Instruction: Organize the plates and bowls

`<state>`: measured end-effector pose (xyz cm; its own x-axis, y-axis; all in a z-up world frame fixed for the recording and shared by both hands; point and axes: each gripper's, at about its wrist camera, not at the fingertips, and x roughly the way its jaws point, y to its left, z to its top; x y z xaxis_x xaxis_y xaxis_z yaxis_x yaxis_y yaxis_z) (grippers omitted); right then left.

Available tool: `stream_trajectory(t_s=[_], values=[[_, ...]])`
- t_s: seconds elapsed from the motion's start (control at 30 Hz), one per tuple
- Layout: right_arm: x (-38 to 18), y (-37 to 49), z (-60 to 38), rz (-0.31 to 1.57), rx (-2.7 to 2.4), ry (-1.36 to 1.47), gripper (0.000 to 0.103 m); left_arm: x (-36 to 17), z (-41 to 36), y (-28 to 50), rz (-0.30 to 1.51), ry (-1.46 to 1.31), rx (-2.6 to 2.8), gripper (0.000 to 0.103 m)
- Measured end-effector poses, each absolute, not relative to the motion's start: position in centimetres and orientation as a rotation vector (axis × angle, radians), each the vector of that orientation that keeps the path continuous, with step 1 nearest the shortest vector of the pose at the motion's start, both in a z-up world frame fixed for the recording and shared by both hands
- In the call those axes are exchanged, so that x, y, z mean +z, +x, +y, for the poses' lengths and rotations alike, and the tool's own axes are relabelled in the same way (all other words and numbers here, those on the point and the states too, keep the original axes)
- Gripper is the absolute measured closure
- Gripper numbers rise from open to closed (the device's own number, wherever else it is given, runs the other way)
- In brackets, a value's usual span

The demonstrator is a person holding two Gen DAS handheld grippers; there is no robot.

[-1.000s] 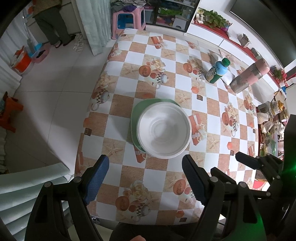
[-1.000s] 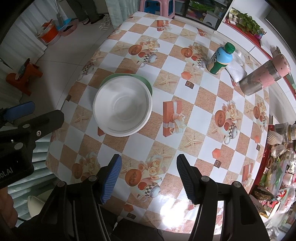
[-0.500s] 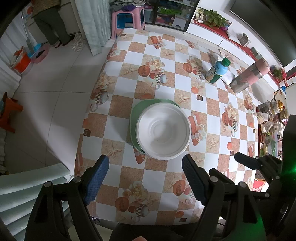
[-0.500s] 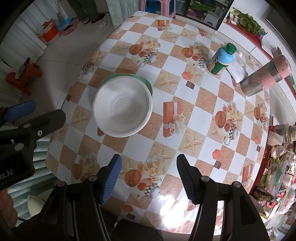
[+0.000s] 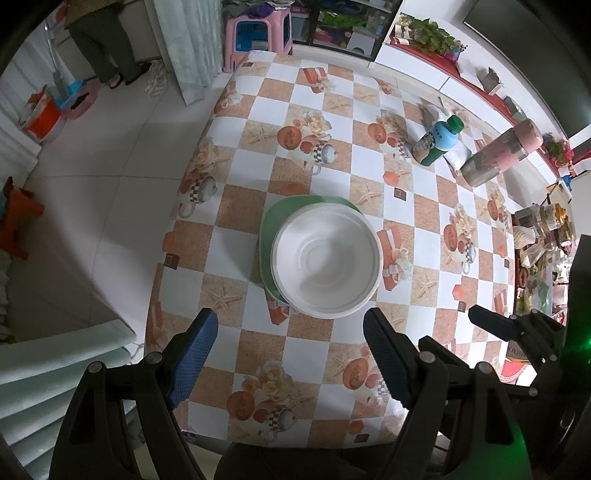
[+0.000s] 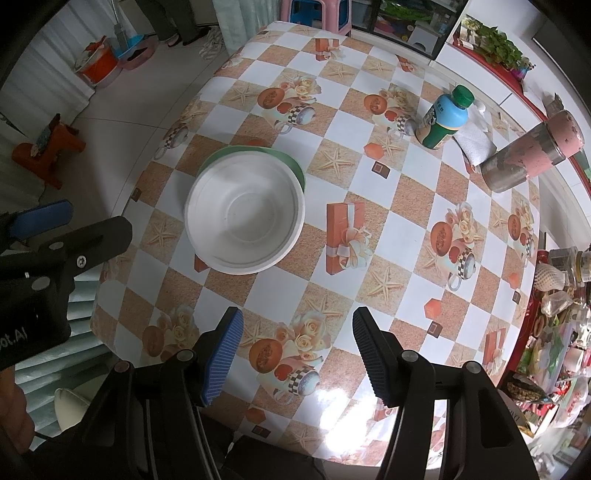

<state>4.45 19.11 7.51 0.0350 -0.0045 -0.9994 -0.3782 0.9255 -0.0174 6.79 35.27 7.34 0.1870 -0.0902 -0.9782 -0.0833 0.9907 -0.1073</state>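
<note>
A white bowl [image 5: 327, 260] sits on top of a green plate [image 5: 271, 225] on the checked tablecloth; in the right wrist view the same white bowl [image 6: 244, 214] covers most of the green plate [image 6: 295, 168]. High above the table, my left gripper [image 5: 290, 345] hangs open and empty, just nearer than the bowl. My right gripper [image 6: 297, 345] is also open and empty, over the cloth to the right of the bowl. The left gripper's body shows at the left edge of the right wrist view.
A green-capped bottle [image 5: 437, 142] and a pink and steel flask [image 5: 498, 157] stand at the table's far right, beside a white tissue [image 6: 474, 142]. Cluttered goods [image 6: 554, 332] line the right edge. A person [image 5: 107, 48] stands on the tiled floor at the far left, near a pink stool [image 5: 258, 33].
</note>
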Motion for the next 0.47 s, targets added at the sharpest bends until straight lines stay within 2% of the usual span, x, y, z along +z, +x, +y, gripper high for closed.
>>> stream_trajectory(t_s=[0.47], values=[[7.2,4.1,17.5,1.531,0.266,-0.285,0.04,7.4,33.5,6.4,1.387,-0.126,-0.008,0.019]])
